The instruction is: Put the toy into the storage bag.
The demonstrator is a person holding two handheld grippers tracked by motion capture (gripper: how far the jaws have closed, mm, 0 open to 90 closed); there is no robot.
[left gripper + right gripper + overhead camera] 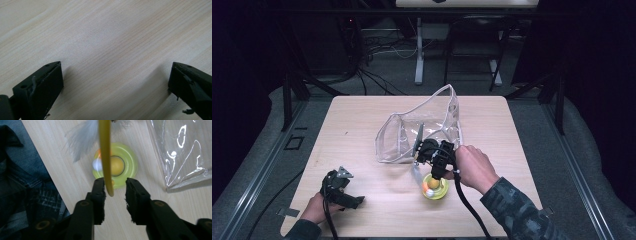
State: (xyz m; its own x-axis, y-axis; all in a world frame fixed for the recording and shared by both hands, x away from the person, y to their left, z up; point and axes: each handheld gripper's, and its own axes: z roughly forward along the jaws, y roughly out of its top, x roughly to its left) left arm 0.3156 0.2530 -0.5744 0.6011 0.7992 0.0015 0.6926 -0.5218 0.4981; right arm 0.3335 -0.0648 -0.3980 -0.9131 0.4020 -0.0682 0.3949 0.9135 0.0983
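A yellow-green round toy base [435,190] [128,162] with an orange ball [117,165] in its middle lies on the wooden table [362,115]. A yellow stick [106,157] with a white feather [80,142] rises from it. My right gripper [436,174] [115,186] hangs over the base, pointing down. The stick's end stands between its jaws against the left pad, with a gap to the right pad. My left gripper [348,192] [115,85] rests low at the table's near left, jaws wide apart over bare wood.
A clear plastic bag [412,132] [185,152] with a white-trimmed mouth lies just behind the toy, close to my right gripper. The table's near edge runs left of the toy in the right gripper view, with a person's trousers below it. Desk legs and cables stand behind the table.
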